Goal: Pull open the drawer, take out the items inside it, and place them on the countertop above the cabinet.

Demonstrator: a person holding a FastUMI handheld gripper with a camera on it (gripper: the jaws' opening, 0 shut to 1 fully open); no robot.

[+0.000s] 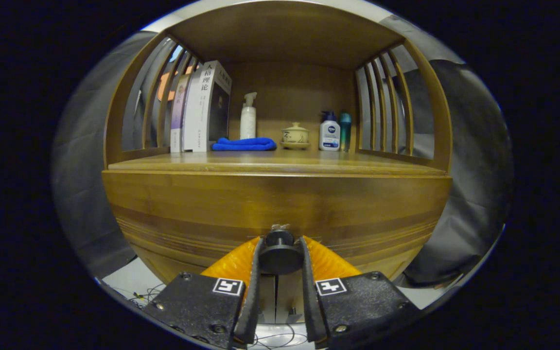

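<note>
Gripper [280, 253] fingers closed on drawer knob [280, 250], at the middle of the drawer front [275, 204]. Drawer appears unopened; contents unseen, so pulling, removal and placing on the countertop [280, 163] above all remain.

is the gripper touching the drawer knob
Touching: the gripper view shows both fingers of the gripper pressed against the sides of the drawer knob, no gap.

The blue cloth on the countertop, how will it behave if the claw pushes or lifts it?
The blue cloth lies folded and soft-looking, so it would probably sag and unfold when lifted. Pushed, it would likely bunch rather than slide, perhaps against the books beside it. The claw is shut on the drawer knob.
</note>
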